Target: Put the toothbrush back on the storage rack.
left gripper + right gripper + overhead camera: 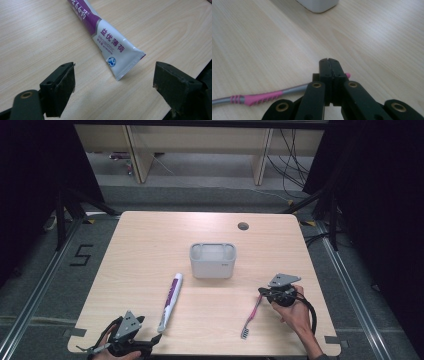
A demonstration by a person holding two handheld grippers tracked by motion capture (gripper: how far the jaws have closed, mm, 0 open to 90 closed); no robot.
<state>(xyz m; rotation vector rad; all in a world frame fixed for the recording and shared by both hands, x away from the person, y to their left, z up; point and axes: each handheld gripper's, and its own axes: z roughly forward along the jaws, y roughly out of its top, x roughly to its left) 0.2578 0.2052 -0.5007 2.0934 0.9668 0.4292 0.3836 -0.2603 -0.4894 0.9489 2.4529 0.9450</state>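
A purple-and-white toothpaste tube (pixel 170 301) lies on the wooden table (pixel 150 245), its crimped end (pixel 130 62) pointing at my left gripper (pixel 153 340). That gripper (pixel 113 87) is open, and the tube's end lies just ahead of the gap between its jaws. A pink-and-grey toothbrush (pixel 252 316) lies at the right. My right gripper (pixel 263 291) sits at its handle end. In the right gripper view the jaws (pixel 329 61) are pressed together, and the toothbrush (pixel 262 97) passes beneath them, with its pink tip (pixel 348 74) showing on the far side.
A pale grey holder (pixel 213 260) with compartments stands at the table's middle; its base (pixel 318 5) lies ahead of the right gripper. A cable hole (pixel 243 226) sits near the far edge. The table's front edge is close behind the left gripper.
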